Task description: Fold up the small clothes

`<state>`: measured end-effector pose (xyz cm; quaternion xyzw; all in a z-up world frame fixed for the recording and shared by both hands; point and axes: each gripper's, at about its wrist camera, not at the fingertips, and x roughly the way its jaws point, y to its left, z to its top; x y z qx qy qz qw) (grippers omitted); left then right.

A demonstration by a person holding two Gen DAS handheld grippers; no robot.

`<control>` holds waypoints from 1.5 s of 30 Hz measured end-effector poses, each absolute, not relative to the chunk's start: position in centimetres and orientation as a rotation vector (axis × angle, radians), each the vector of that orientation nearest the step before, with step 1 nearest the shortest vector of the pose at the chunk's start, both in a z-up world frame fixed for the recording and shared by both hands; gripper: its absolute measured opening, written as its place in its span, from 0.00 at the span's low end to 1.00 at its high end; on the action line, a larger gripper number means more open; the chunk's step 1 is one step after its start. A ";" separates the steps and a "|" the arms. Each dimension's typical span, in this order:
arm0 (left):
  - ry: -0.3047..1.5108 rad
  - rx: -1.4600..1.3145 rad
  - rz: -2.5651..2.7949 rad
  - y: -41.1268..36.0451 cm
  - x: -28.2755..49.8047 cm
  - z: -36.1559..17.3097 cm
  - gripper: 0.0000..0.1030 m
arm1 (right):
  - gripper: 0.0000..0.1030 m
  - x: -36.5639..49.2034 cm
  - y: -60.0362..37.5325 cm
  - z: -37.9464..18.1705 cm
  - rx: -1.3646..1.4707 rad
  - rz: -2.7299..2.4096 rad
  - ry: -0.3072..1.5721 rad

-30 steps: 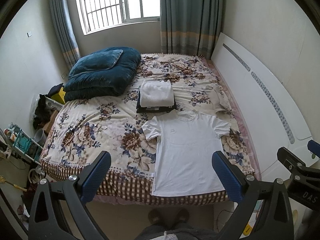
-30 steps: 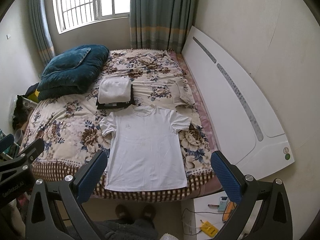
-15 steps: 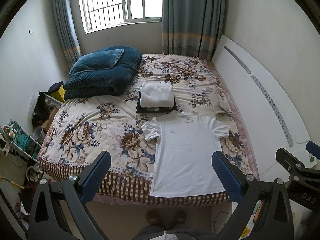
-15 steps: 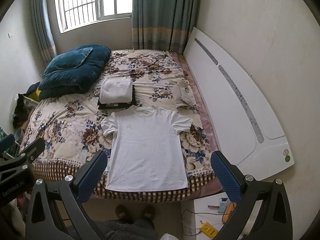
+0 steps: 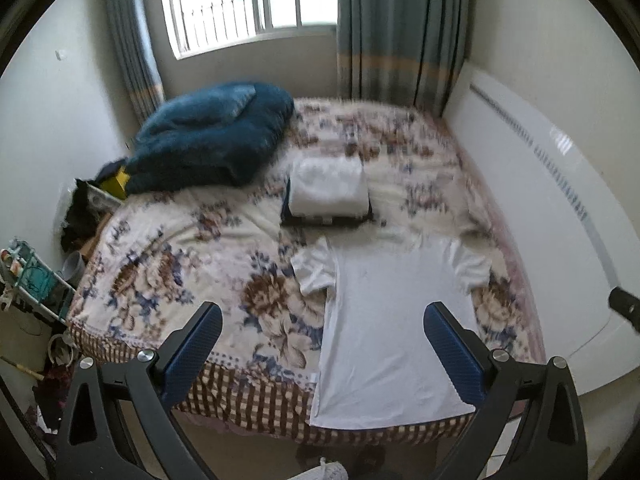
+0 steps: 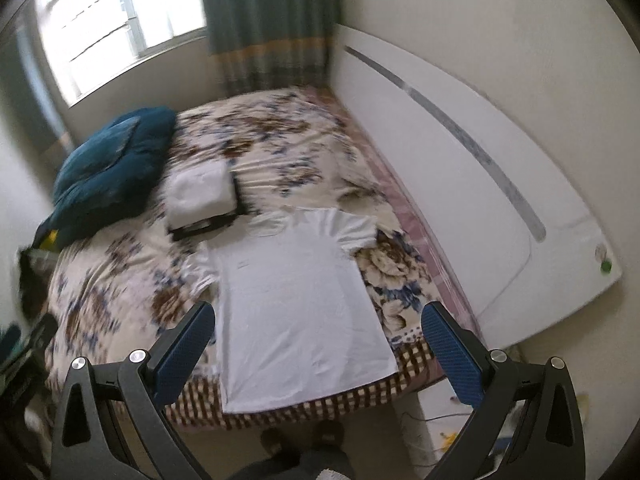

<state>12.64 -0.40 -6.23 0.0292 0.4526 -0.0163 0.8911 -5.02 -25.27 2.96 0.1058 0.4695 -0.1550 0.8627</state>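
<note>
I held both claws up above the foot of the bed (image 5: 168, 264). My left claw (image 5: 324, 354) was spread wide with nothing in it. Its two blue fingers (image 5: 192, 354) were far apart. My right claw (image 6: 316, 350) was spread wide too, and it held nothing.

The white T-shirt (image 5: 394, 328) lay flat on the flowery bed cover, front side up. Its bottom edge hung a little over the checked edge of the bed. Both short sleeves were spread out to the sides. The neck pointed away from me, toward the window (image 5: 240, 0). In the right view the T-shirt (image 6: 296, 304) lay between the two claw fingers, but neither finger touched it.

Just past the neck of the shirt sat a stack of folded clothes (image 5: 328, 196). A white piece was on top and a dark one was under it. A big blue blanket (image 5: 212, 140) was bunched up at the far left corner of the bed. A white headboard (image 6: 460, 184) stood along the right side of the bed, by the wall.

Both views were blurry, so I could not see small things well.
</note>
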 end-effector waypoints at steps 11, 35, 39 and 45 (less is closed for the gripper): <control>1.091 0.159 0.082 -3.5 25.0 -21.2 1.00 | 0.95 8.5 -40.7 -20.4 0.618 -0.470 1.181; 1.382 -0.007 0.151 -6.6 37.8 -52.4 1.00 | 0.08 31.3 -52.9 -58.5 1.006 -0.549 0.951; 1.321 0.004 0.161 -4.5 37.0 -50.4 1.00 | 0.07 36.0 -43.6 -53.6 0.554 -0.417 0.993; 1.280 0.009 0.213 0.5 34.9 -49.0 1.00 | 0.07 39.6 -26.1 -54.3 -0.014 -0.131 1.051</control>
